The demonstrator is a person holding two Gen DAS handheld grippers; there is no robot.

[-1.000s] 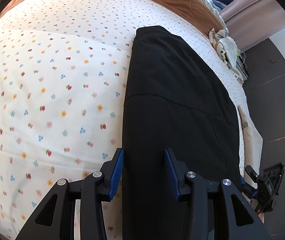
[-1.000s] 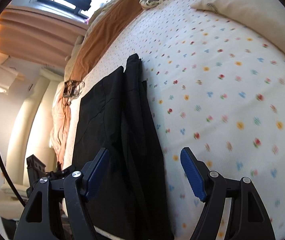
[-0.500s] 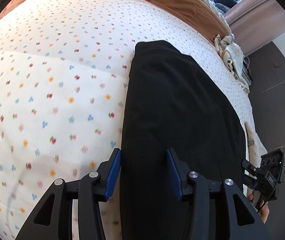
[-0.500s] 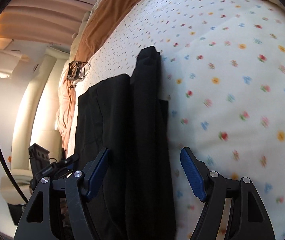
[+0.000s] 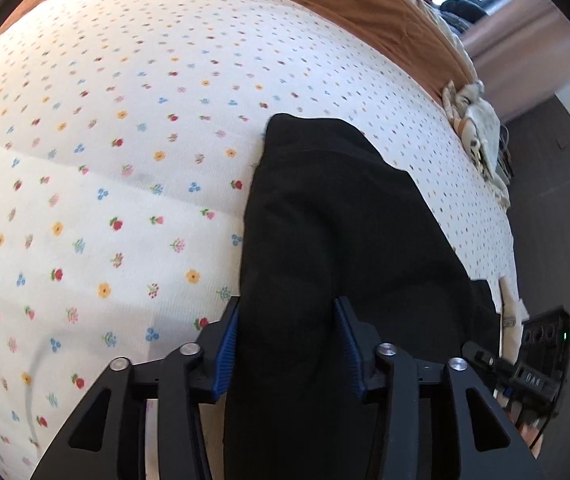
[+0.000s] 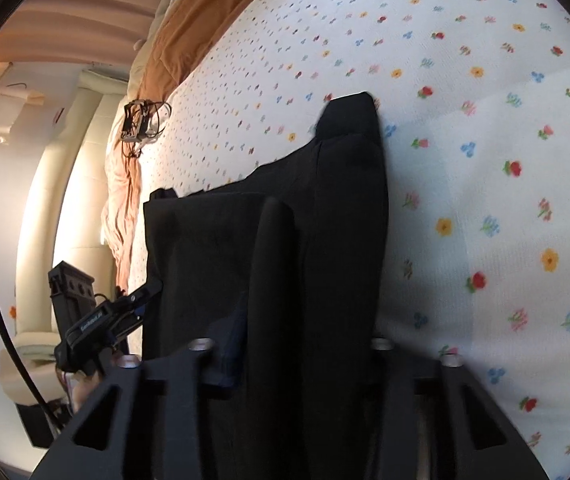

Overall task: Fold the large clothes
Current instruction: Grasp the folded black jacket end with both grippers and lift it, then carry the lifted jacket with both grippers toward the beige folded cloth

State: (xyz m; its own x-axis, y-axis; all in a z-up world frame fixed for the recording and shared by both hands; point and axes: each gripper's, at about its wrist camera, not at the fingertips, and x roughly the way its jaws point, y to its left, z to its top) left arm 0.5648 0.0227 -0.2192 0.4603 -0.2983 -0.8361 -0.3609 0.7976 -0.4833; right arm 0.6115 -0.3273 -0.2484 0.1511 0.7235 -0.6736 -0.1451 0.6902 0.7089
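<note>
A large black garment (image 5: 325, 232) lies folded lengthwise on the flowered bedsheet (image 5: 105, 160). My left gripper (image 5: 287, 340) has its blue-padded fingers (image 5: 229, 344) on either side of the garment's near end, which bulges up between them. In the right wrist view the same garment (image 6: 325, 220) rises in folds between my right gripper's (image 6: 297, 360) fingers, with the cloth hiding the pads. Both near ends look lifted off the sheet.
An orange-brown blanket (image 5: 365, 0) runs along the bed's far side. A crumpled pale cloth (image 5: 477, 120) lies near the bed's right edge. A tangle of cables (image 6: 141, 120) sits on the sheet in the right wrist view. The other gripper's body (image 6: 97, 320) shows at the left.
Both grippers have moved in onto the garment's near edge and narrowed around it. The cloth now bunches and rises between the fingers; the far end has drawn nearer.
</note>
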